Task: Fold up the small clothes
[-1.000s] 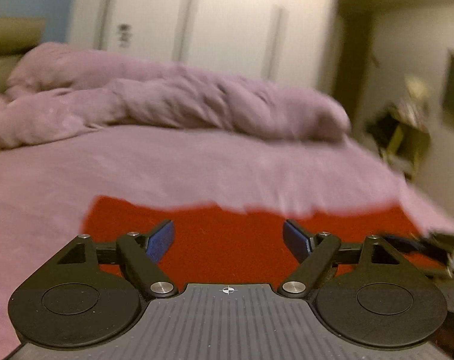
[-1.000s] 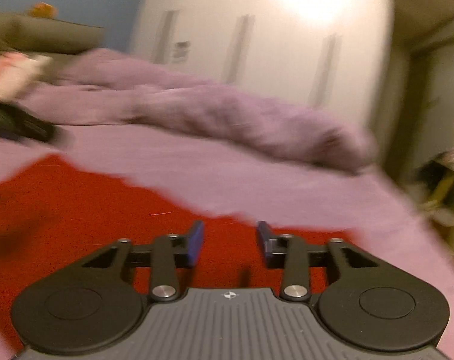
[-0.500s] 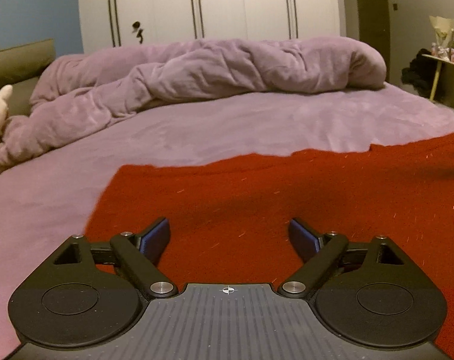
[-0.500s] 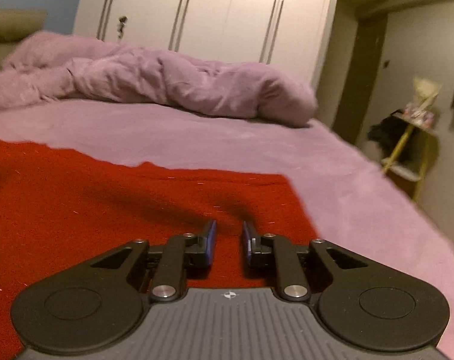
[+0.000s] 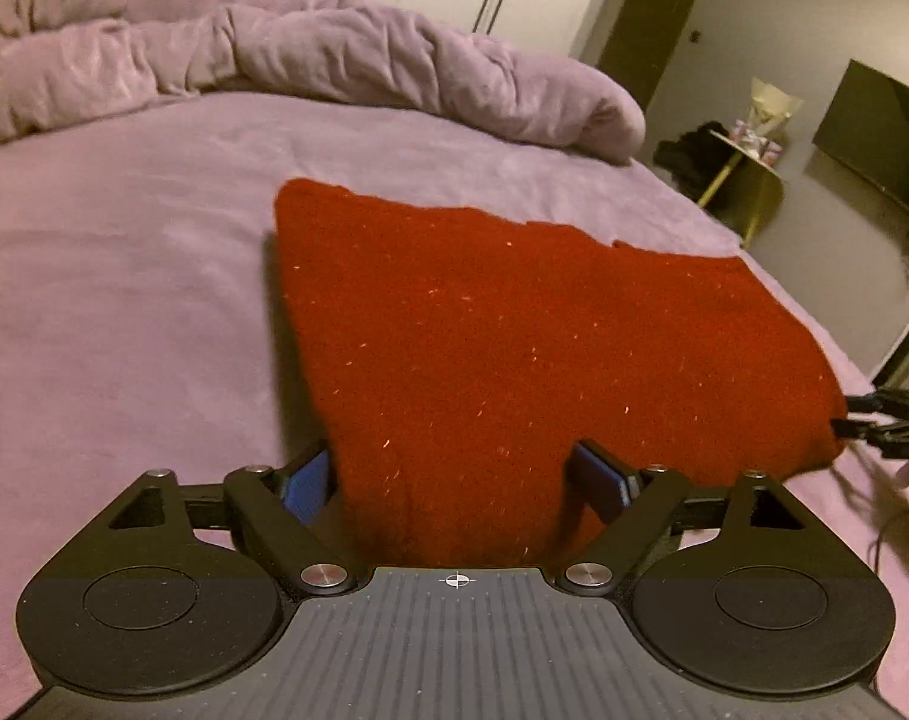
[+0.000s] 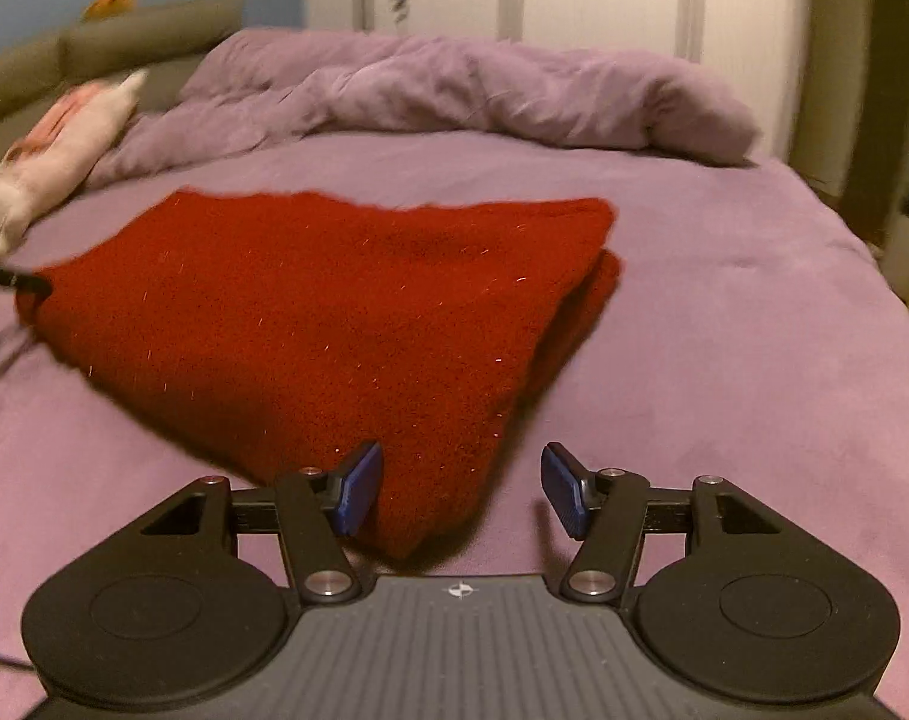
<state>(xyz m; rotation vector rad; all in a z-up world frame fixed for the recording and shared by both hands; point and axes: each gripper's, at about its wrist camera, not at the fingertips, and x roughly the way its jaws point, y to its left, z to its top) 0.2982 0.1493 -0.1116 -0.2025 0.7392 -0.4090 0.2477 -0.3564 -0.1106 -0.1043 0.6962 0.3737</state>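
We see the red knit [image 5: 514,348] folded on the bed [image 5: 124,300], dead ahead of both grippers. Left gripper [image 5: 454,480] open, knit's near edge between its jaws, pads clear. Right gripper [image 6: 463,489] has just been opening, near corner of the knit in the gap, not pinched. Long axis runs across, left gripper to right. Duvet [image 5: 334,60] and plush toy [image 6: 58,150] sit far beyond; nothing blocks.

Dim, warm light — fisheye-bent edges
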